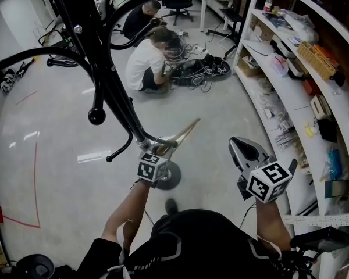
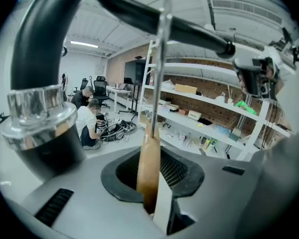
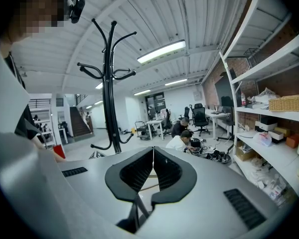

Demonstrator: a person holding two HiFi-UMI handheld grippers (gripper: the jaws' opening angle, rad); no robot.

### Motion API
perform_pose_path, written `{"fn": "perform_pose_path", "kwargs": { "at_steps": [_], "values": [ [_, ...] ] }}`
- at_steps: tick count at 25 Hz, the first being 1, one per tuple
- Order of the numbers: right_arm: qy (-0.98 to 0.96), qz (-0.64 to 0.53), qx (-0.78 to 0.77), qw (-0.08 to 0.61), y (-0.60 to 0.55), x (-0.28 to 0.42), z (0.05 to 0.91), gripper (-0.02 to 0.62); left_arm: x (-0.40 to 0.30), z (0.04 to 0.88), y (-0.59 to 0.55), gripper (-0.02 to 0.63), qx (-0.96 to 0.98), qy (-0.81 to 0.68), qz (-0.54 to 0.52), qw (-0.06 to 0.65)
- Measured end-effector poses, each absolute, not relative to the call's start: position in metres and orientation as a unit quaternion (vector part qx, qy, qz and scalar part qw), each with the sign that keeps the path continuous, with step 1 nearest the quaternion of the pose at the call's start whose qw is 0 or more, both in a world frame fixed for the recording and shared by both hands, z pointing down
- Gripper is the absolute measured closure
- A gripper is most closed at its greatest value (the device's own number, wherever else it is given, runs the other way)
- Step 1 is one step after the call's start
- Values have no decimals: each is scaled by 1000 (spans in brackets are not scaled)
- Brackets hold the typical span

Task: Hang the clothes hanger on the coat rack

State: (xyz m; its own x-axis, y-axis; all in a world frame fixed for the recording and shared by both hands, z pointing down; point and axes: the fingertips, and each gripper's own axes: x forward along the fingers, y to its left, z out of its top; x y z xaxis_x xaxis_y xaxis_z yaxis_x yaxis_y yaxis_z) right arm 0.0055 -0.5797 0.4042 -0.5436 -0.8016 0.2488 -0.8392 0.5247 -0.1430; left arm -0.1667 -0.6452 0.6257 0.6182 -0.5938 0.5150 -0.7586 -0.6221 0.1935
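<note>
In the head view my left gripper [image 1: 164, 149] is shut on the wooden clothes hanger [image 1: 185, 132], right beside the black coat rack [image 1: 113, 92] and its chrome collar [image 1: 143, 142]. The left gripper view shows the hanger's wooden body [image 2: 149, 166] clamped between the jaws of the left gripper [image 2: 156, 151]. Its metal hook wire [image 2: 162, 54] rises across a black rack arm [image 2: 189, 30]; the hook's top is out of frame. My right gripper [image 1: 245, 145] hovers to the right, shut and empty, its jaws of the right gripper [image 3: 153, 149] meeting tip to tip, with the rack [image 3: 109, 83] beyond it.
The rack's round base [image 1: 173, 179] stands on the floor by my feet. Two people [image 1: 145, 60] sit on the floor among cables further out. Curved white shelves [image 1: 302, 68] full of boxes run along the right. A red tape line [image 1: 35, 179] marks the floor at left.
</note>
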Motion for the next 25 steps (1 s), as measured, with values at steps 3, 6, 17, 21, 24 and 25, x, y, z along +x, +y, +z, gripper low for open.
{"fn": "perform_pose_path", "kwargs": {
  "at_steps": [3,6,17,21,24,25],
  "values": [
    [-872,124,466,80,-578,4,405,588,-170,616,-648,534,879,-398,193,176],
    [-874,121,463,80,-579,3,403,588,-172,608,-647,504,877,-409,195,157],
    [-886,115,442,77,-578,0,400,588,-182,601,-631,485,866,-427,241,95],
    [-891,115,433,75,-574,1,400,588,-189,598,-628,469,856,-446,246,89],
    [-895,113,426,76,-571,2,399,588,-193,596,-625,463,848,-460,255,74],
    [-896,112,424,75,-569,3,399,588,-194,596,-624,463,845,-463,258,72]
  ]
}}
